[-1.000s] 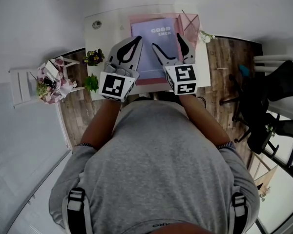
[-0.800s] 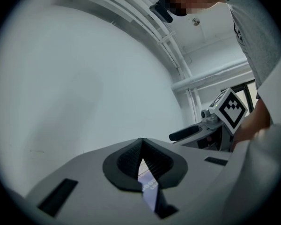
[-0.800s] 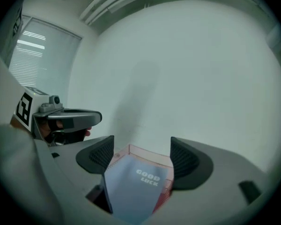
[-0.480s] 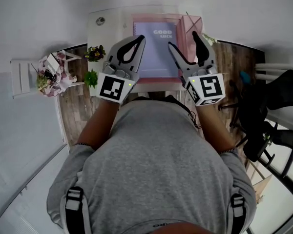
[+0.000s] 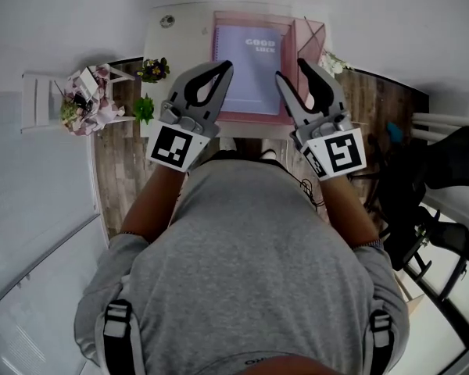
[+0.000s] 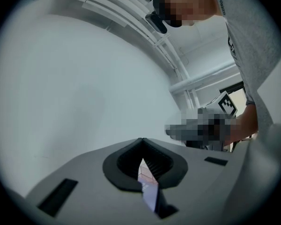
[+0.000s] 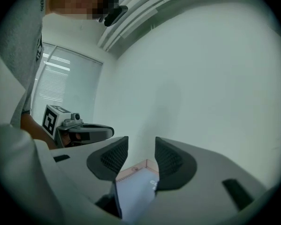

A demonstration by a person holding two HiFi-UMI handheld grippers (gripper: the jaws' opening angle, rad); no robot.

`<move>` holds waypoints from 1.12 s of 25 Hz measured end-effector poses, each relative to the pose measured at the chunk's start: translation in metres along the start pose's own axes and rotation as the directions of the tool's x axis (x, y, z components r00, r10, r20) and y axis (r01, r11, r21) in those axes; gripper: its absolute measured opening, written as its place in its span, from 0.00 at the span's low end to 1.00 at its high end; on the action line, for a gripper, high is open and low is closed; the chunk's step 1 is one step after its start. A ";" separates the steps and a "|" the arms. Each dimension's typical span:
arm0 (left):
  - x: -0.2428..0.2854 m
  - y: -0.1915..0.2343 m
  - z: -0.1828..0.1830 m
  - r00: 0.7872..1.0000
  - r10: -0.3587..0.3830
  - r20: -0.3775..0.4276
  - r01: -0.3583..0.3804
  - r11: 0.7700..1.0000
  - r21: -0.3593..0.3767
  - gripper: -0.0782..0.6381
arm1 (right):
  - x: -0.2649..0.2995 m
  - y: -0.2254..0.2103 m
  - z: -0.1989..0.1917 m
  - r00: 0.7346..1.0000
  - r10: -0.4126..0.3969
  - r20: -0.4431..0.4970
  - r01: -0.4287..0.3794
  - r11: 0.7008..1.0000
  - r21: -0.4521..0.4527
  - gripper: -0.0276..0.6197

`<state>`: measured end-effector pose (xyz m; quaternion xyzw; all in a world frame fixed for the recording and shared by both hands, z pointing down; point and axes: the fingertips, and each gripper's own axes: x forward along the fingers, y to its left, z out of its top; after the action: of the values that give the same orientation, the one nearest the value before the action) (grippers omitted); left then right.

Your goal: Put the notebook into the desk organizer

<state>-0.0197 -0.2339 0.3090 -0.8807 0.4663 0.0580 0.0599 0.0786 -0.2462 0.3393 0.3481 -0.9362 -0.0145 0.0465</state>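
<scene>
A lavender notebook (image 5: 248, 67) printed GOOD LUCK lies flat on a pink mat (image 5: 250, 119) on the white desk (image 5: 180, 49). The pink desk organizer (image 5: 306, 37) stands just right of it. My left gripper (image 5: 223, 66) is held over the notebook's near left edge, its tips touching and nothing in them. In the left gripper view (image 6: 141, 140) a strip of the notebook (image 6: 150, 196) shows below the jaws. My right gripper (image 5: 293, 69) hangs over the notebook's near right corner. Its jaws (image 7: 141, 146) are closing with nothing between them, and the notebook (image 7: 136, 193) lies far below.
A small round object (image 5: 167, 21) sits at the desk's far left corner. Two potted plants (image 5: 151, 70) and a white stand with flowers (image 5: 82, 104) are on the wooden floor to the left. A black office chair (image 5: 438, 158) is at the right.
My right gripper has moved right, from over the notebook's middle to its right edge, and its jaws have narrowed. The left gripper stays shut in about the same place.
</scene>
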 end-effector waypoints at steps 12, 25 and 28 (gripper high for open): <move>-0.030 -0.028 -0.011 1.000 0.004 -0.016 -0.004 1.000 0.004 0.13 | -0.029 0.020 -0.021 0.998 0.049 0.028 -0.048 0.999 -0.009 0.05; -0.044 -0.044 -0.022 0.999 0.016 -0.031 -0.017 1.000 -0.015 0.13 | -0.043 0.036 -0.028 0.998 0.061 0.028 -0.061 0.998 -0.030 0.05; -0.047 -0.044 -0.023 0.999 0.019 -0.035 -0.020 1.000 -0.016 0.13 | -0.045 0.037 -0.032 0.998 0.068 0.009 -0.068 0.997 -0.031 0.05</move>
<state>-0.0081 -0.1750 0.3416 -0.8775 0.4753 0.0469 0.0439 0.0910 -0.1885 0.3704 0.3152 -0.9474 -0.0293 0.0476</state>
